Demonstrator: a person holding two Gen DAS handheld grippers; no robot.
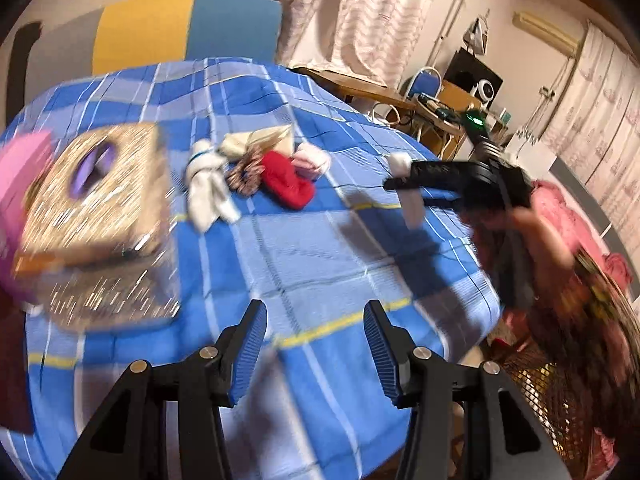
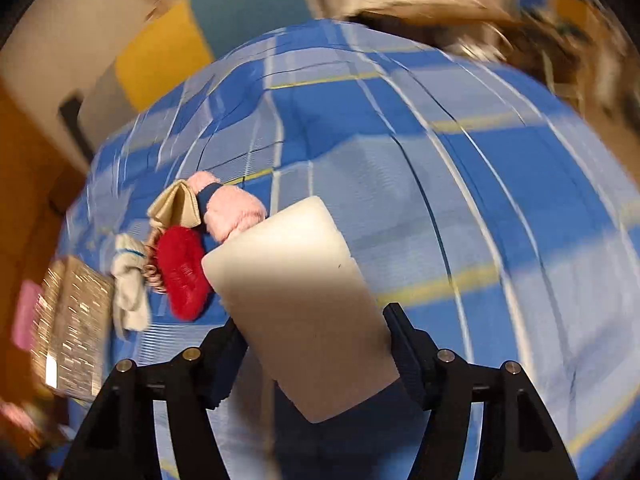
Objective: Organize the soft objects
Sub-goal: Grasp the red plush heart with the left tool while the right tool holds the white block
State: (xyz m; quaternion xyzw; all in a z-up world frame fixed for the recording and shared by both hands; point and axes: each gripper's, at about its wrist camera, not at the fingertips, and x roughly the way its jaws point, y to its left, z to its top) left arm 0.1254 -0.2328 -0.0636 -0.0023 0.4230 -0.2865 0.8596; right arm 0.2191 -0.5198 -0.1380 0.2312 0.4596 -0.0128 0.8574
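The left gripper (image 1: 315, 354) hangs above the near edge of the bed (image 1: 304, 264), its blue-padded fingers (image 1: 252, 354) spread wide with nothing between them. Below it lies the blue checked bedcover, and the view is smeared by motion.

The right gripper (image 2: 316, 354) is closed on a white foam block (image 2: 296, 304), which sits tilted between the two fingers and fills the gap from side to side. In the left wrist view the same gripper (image 1: 404, 178) appears at 3 o'clock over the bed, a pale piece showing at its tip and a hand (image 1: 540, 236) behind it.

The remaining soft things lie in a cluster on the bedcover, at 11 o'clock from the left gripper. A white sock (image 1: 208, 188) with a blue stripe lies at the left end. Just beside it is a brown patterned scrunchie (image 1: 244, 174), touching a red fluffy piece (image 1: 286, 184). A pink fluffy piece (image 1: 312, 160) lies against the red one on its far side, and a beige folded cloth (image 1: 260, 140) rests at the back of the group. In the right wrist view the foam block covers part of the pink piece (image 2: 232, 212) and stands just beside the red one (image 2: 180, 272).

A glittery gold box (image 1: 96, 216) sits on the bed at 9 o'clock from the cluster, with something pink (image 1: 22, 184) at its left side, too blurred to name. A yellow and blue headboard (image 1: 184, 24) stands beyond the bed.
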